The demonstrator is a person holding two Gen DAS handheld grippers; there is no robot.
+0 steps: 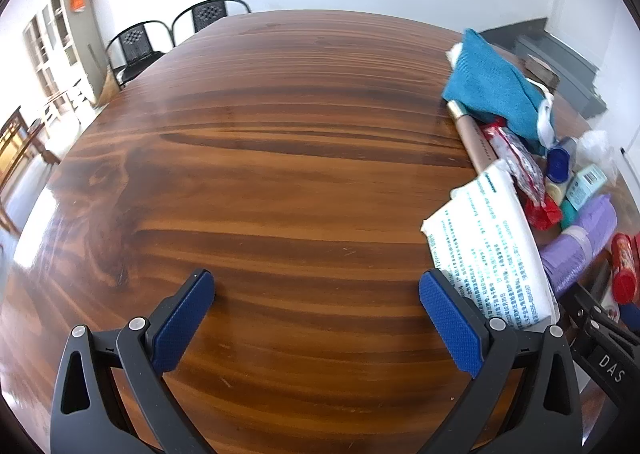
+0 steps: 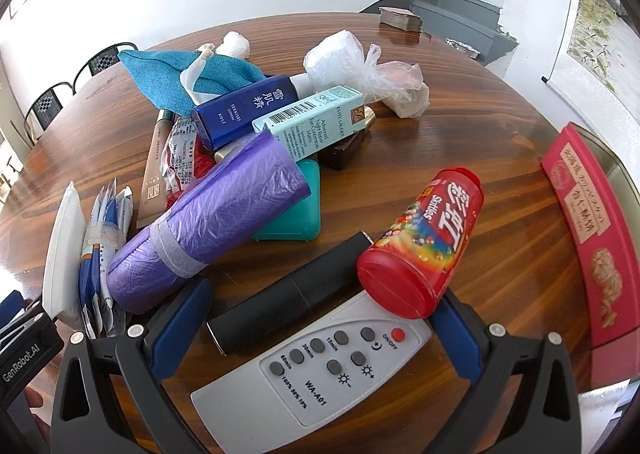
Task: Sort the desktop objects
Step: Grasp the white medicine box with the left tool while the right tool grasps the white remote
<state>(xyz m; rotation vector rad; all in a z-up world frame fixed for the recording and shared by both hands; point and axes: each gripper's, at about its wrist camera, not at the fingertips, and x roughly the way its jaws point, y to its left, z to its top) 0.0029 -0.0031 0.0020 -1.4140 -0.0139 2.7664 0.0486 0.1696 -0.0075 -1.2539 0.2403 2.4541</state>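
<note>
A pile of objects lies on the wooden table [image 1: 280, 157]. In the right wrist view my right gripper [image 2: 320, 318] is open, its jaws around a black cylinder [image 2: 288, 294] and a white remote control [image 2: 320, 374], without gripping them. A red Skittles bottle [image 2: 420, 246] lies by its right finger. A purple bag roll [image 2: 208, 221], teal case [image 2: 296, 213], blue bottle [image 2: 244, 109] and pale blue box [image 2: 312, 121] lie beyond. My left gripper [image 1: 316, 294] is open and empty over bare wood, left of a white tissue pack [image 1: 488, 242].
A teal cloth [image 1: 492, 85] and white plastic bags [image 2: 360, 65] lie at the pile's far side. A pink box [image 2: 592, 238] lies at the right edge. A card deck [image 2: 400, 18] sits far back. Black chairs [image 1: 140, 45] stand beyond the table.
</note>
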